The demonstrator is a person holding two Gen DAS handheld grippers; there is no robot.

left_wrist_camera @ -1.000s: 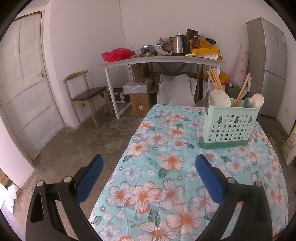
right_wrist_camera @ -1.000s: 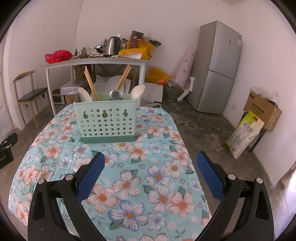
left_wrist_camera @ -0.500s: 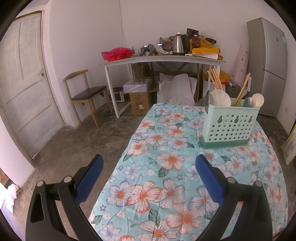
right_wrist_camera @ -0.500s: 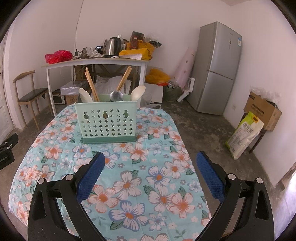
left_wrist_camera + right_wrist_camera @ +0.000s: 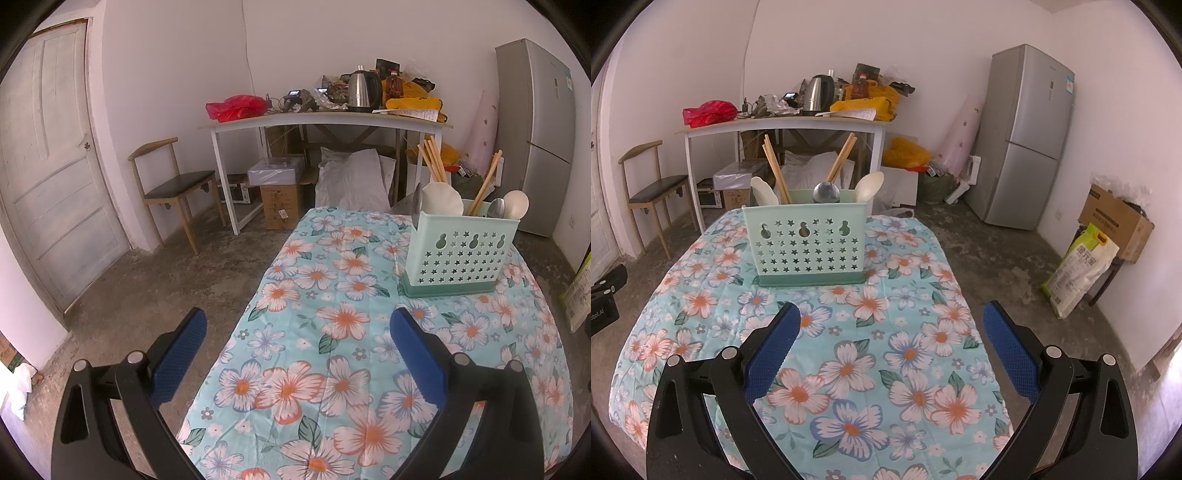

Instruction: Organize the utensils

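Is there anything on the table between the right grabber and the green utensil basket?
No, only bare flowered tablecloth lies between the right gripper and the utensil basket, seen in the right wrist view.

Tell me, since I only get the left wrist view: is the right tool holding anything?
Observer: No. The right tool is open and empty, over the tablecloth.
Operator: How does the holder sit from that side?
Observer: Its starred front faces the right tool squarely, ahead and a little left of it.
Operator: Anything on the floor further right?
Observer: A box stands by the wall, with a sack leaning in front of it.
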